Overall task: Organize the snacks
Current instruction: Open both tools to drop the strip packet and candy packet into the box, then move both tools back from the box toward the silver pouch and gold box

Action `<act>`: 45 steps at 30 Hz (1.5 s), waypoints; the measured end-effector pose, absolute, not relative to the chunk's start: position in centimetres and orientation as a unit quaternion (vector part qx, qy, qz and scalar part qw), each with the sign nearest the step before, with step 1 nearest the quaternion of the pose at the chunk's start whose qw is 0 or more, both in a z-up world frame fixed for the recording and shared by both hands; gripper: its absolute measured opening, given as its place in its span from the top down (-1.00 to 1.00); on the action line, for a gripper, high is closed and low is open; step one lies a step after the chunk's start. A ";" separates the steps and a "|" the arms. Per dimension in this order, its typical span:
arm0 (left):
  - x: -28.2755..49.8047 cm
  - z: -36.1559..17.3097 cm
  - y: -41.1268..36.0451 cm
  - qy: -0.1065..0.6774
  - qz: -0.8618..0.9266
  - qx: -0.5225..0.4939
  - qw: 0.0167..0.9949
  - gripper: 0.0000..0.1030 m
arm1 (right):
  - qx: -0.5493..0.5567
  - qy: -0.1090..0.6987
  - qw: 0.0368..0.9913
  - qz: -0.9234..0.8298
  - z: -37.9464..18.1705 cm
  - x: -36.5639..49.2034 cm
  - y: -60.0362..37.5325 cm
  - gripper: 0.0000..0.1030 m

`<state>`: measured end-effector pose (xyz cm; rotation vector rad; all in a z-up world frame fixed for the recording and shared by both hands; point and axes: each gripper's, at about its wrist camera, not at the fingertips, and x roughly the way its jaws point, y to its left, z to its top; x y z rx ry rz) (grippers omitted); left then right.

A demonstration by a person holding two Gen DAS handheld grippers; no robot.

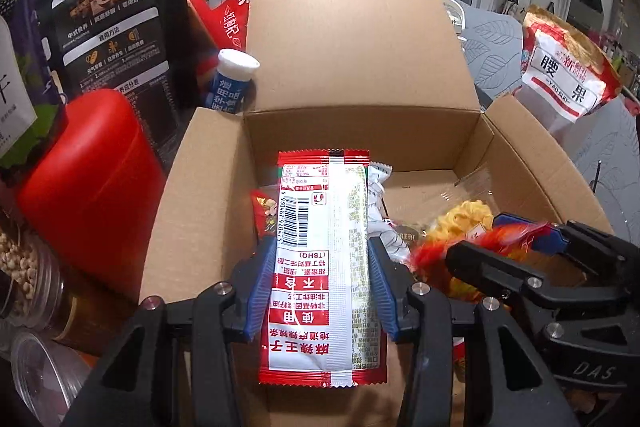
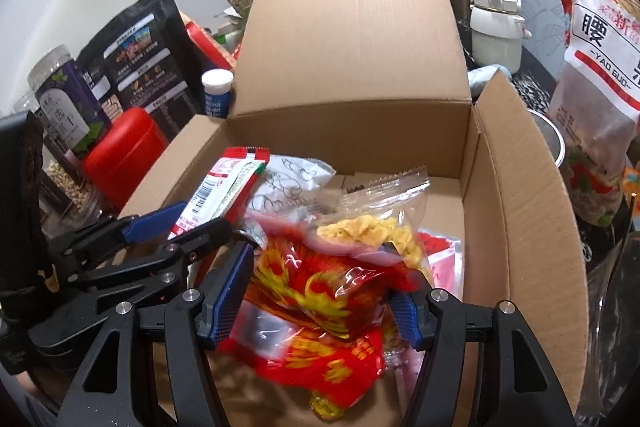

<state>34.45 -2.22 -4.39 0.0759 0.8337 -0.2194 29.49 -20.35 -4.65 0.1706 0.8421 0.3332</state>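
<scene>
left claw (image 1: 322, 291) clamped the red-and-white sachet (image 1: 322, 267), long axis running forward over the cardboard box (image 1: 360, 67); right claw (image 2: 320, 287) gripped a red snack bag (image 2: 320, 291) just beside, both above the box interior

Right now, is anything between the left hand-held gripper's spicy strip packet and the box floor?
Partly. The spicy strip packet, held by the left hand-held gripper, hangs over a white wrapper and a small red packet lying in the cardboard box. The far floor looks bare.
</scene>
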 end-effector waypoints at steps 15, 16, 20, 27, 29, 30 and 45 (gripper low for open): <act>34.4 -4.9 -4.4 0.417 -0.079 0.086 0.901 -0.04 | 0.049 0.378 0.916 0.123 -1.7 27.6 -20.3 -0.37; 34.3 -4.7 -4.6 0.416 -0.081 0.085 0.902 -0.04 | 0.048 0.375 0.918 0.121 -1.5 27.3 -20.3 -0.37; 33.3 -4.1 -4.7 0.416 -0.088 0.073 0.902 -0.04 | 0.040 0.369 0.922 0.112 -0.9 26.4 -20.4 -0.37; 31.1 -2.0 -4.2 0.389 -0.087 0.065 0.915 -0.04 | 0.040 0.352 0.930 0.100 0.9 24.2 -21.2 -0.37; 30.0 -1.2 -4.0 0.380 -0.088 0.062 0.919 -0.04 | 0.041 0.347 0.932 0.098 1.4 23.4 -21.4 -0.37; 29.5 -0.7 -3.9 0.375 -0.089 0.061 0.921 -0.04 | 0.041 0.345 0.933 0.098 1.7 23.0 -21.5 -0.37; 21.4 4.0 -3.4 0.329 -0.124 0.055 0.935 -0.04 | 0.035 0.295 0.949 0.101 6.1 14.8 -21.6 -0.40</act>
